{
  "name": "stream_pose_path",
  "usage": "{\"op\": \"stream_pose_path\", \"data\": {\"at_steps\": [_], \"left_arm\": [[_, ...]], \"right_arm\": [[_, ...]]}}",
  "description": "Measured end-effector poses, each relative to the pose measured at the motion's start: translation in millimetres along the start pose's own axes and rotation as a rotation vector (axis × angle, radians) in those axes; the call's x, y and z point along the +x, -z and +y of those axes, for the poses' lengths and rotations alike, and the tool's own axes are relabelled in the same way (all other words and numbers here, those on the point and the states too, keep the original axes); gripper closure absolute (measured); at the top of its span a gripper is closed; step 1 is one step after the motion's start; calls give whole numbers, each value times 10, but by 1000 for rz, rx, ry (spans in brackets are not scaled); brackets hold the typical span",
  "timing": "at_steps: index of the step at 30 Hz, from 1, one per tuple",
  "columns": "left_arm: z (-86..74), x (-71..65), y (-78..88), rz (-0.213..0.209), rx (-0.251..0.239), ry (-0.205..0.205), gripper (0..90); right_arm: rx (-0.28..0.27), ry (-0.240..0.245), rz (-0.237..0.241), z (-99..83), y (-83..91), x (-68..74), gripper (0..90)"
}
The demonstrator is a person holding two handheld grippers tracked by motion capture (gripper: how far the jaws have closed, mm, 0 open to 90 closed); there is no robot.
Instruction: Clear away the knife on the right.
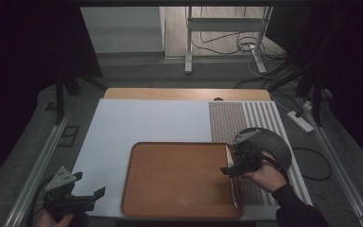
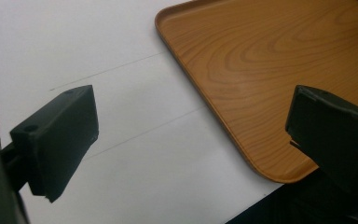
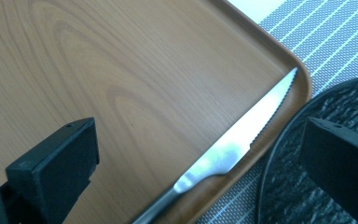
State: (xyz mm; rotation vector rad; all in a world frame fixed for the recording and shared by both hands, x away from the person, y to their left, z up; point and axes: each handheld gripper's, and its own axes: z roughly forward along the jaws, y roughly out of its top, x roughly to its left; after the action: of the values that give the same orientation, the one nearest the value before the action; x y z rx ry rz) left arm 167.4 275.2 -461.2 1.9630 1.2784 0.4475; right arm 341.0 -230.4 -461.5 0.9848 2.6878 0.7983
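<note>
While I hold my right gripper (image 1: 240, 165) spread wide at the right edge of the rectangular wooden tray (image 1: 170, 179), the serrated steel table knife (image 3: 233, 149) lies along that inner rim, beside the dark round plate (image 1: 274, 144), probably ready for pickup. My left gripper (image 1: 78, 191), also gaping and empty, waits at lower left over the white table sheet (image 2: 74, 46).

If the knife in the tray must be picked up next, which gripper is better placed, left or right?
Probably the right gripper. Its open jaws hang above the knife, which lies along the tray's right edge. The left gripper, also open, hangs over the white mat beyond the tray's left edge.
</note>
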Motion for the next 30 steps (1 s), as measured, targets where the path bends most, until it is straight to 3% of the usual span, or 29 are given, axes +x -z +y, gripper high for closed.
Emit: {"op": "stream_pose_path", "data": {"at_steps": [11,30], "left_arm": [[0,0,0,0,0,0,35],[1,-2,-4,2,1,0,36]], "right_arm": [[-45,-23,-18,-123,142,2,0],[-99,-105,-51,-441,424,-43,0]]}}
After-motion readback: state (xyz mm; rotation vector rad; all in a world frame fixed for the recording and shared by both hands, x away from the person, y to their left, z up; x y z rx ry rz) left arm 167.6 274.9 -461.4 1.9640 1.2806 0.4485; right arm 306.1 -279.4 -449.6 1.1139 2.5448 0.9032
